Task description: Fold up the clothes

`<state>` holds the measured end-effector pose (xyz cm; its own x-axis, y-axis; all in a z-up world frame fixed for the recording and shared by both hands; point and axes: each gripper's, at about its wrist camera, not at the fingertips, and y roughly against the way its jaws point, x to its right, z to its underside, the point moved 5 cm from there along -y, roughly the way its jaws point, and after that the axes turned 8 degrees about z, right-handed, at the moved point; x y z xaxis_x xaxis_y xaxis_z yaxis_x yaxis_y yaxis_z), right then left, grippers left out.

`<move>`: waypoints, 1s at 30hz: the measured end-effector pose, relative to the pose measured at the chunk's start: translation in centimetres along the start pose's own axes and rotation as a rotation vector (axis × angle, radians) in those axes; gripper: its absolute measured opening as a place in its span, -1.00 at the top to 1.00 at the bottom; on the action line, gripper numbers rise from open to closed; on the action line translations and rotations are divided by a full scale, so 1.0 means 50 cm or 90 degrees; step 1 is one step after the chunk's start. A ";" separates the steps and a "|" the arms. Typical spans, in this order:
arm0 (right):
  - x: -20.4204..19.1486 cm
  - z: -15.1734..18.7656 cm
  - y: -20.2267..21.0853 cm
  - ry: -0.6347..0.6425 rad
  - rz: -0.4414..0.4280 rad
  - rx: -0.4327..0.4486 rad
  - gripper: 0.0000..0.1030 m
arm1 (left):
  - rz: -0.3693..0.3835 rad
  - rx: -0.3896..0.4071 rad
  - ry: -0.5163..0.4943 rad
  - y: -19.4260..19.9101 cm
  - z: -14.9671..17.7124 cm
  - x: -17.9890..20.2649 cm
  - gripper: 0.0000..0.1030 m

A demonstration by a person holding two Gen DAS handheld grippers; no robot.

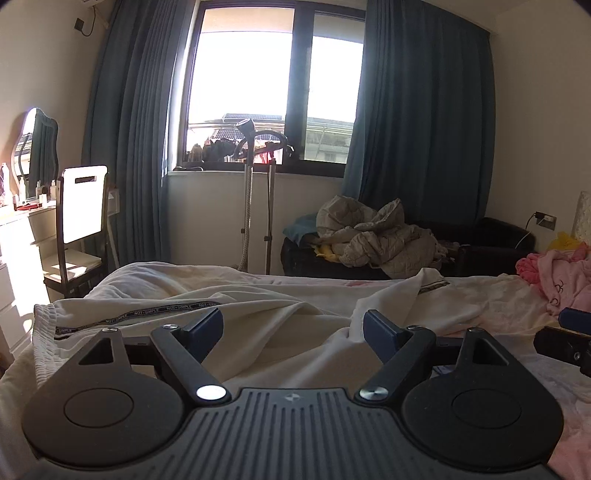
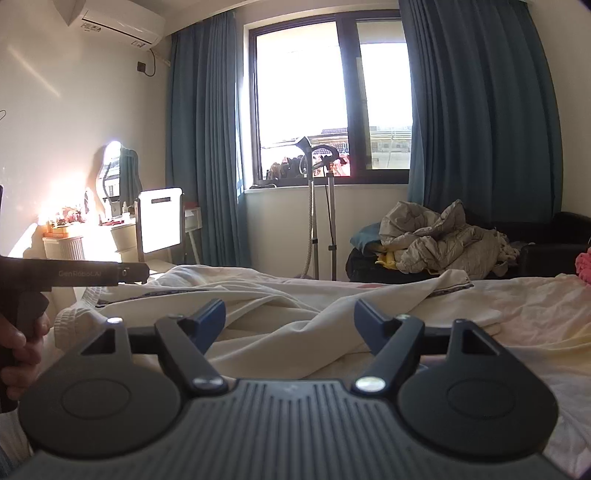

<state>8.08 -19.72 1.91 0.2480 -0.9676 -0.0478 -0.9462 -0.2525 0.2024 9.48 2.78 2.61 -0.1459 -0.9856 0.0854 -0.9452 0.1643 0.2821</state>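
Sunlit from the window (image 1: 273,85), the bedroom's bed (image 2: 535,321) carries the cream trousers (image 1: 258,317), which lie rumpled across it just ahead of both tools; they look light, soft and floppy, likely to sag and slide, so the ribbed waistband (image 1: 44,325) or a leg hem (image 1: 434,284) seems the surest hold. Both the left hand-held gripper (image 1: 293,326) and the right hand-held gripper (image 2: 290,319) stand wide apart with nothing between them. Only the left view shows the printed side tape (image 1: 136,315) clearly and the pink clothes (image 1: 561,273), while the right shows the air conditioner (image 2: 118,22) and the left hand (image 2: 22,354) on its handle.
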 end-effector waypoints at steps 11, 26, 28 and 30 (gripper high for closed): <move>0.233 0.111 -0.035 -0.198 0.140 -0.055 -0.51 | 0.034 -0.078 -0.166 -0.214 0.087 0.140 -0.66; 0.345 0.176 -0.155 -0.250 0.202 -0.107 -0.51 | 0.068 -0.135 -0.327 -0.689 0.113 0.315 -0.44; 0.359 0.186 -0.169 -0.264 0.204 -0.112 -0.51 | 0.052 -0.151 -0.330 -0.750 0.118 0.336 -0.43; 0.376 0.195 -0.183 -0.274 0.206 -0.118 -0.51 | 0.034 -0.173 -0.328 -0.806 0.130 0.348 -0.43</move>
<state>19.36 -35.67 -10.40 -0.1923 -0.9203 -0.3405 -0.8978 0.0249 0.4397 43.14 -21.22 -13.48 -0.3784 -0.8565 -0.3511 -0.8338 0.1506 0.5312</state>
